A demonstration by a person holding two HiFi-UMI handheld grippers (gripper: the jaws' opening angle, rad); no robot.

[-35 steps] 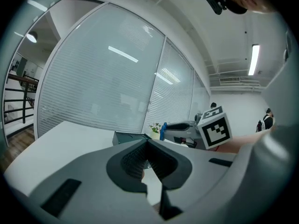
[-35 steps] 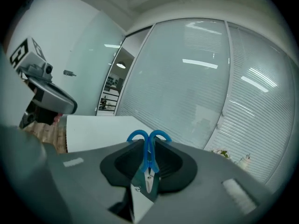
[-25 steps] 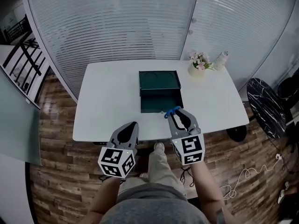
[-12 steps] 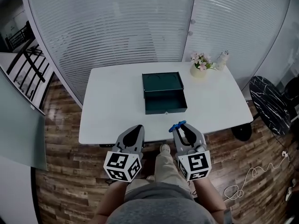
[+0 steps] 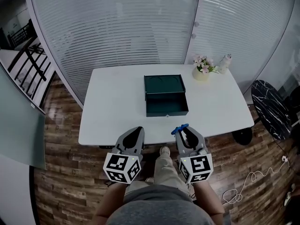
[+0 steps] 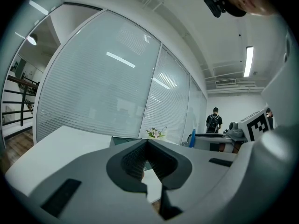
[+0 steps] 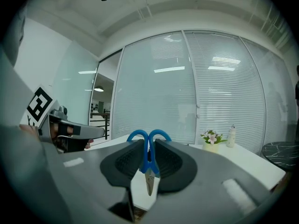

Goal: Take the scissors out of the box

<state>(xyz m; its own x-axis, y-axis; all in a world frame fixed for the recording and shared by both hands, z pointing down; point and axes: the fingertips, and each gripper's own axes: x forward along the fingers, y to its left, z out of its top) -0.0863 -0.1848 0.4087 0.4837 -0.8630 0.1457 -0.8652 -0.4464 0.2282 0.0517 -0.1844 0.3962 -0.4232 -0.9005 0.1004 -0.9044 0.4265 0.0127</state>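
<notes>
The right gripper has drawn back from the open green box to the near edge of the white table, and the scissors are now clear of the box. The head view shows only their blue handles. The right gripper view shows the blades hanging down and the jaws, slightly apart, clamped on the handles. The left gripper is closed and empty.

Both held low in front of the torso, side by side, apart, pointing forward about level, marker cubes up toward the head camera. The left gripper has jaws together, nothing between. The right gripper has jaws pressed on the scissors, blue handles poking out past the tips, blades pointing back. The left forearm and right forearm run back beside the torso
</notes>
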